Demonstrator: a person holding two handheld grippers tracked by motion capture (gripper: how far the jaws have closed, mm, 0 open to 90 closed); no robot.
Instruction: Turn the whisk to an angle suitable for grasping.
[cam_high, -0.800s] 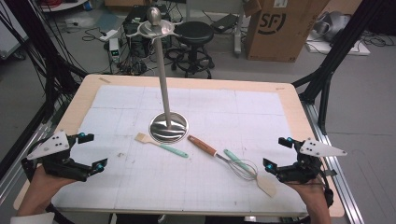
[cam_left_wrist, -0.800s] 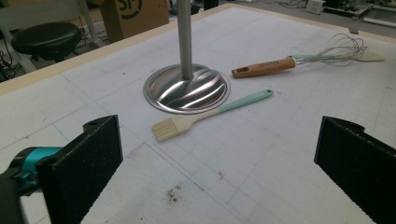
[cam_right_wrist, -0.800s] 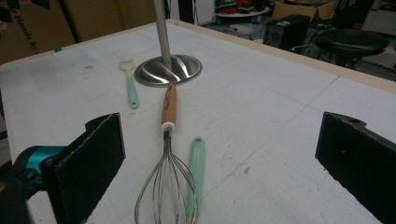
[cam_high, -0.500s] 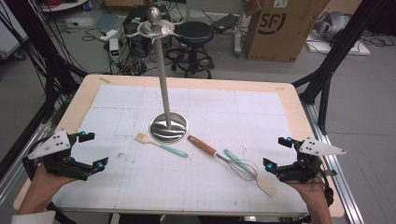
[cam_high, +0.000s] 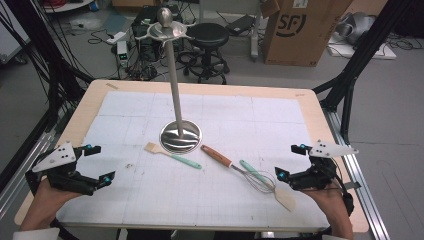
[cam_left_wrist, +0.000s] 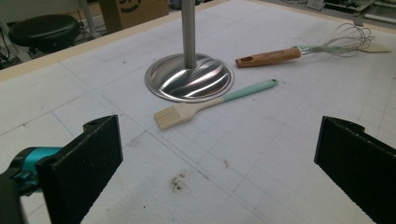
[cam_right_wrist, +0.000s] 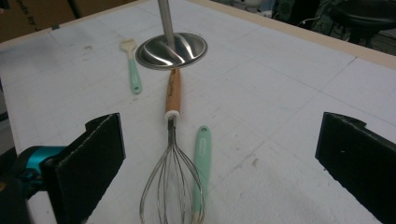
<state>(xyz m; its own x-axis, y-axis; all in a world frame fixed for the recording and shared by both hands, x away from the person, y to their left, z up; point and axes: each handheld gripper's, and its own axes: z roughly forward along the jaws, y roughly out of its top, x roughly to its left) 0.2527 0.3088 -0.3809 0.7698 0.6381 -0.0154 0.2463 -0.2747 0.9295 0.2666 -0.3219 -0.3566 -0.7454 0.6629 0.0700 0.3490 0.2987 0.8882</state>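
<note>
Whisk: lay just ahead of right gripper, handle pointing away toward stand base.
Nearer hand: right.
Jaws: both grippers, left gripper included, stood apart, empty.

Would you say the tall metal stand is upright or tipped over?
Upright: the tall metal stand rises straight from its round base, which sits flat on the white mat.

overhead view forward-down; gripper views low, sharing stand base.

The left gripper hovers low at the near left, jaws spread wide and empty. The right gripper mirrors it at the near right, equally agape.
</note>
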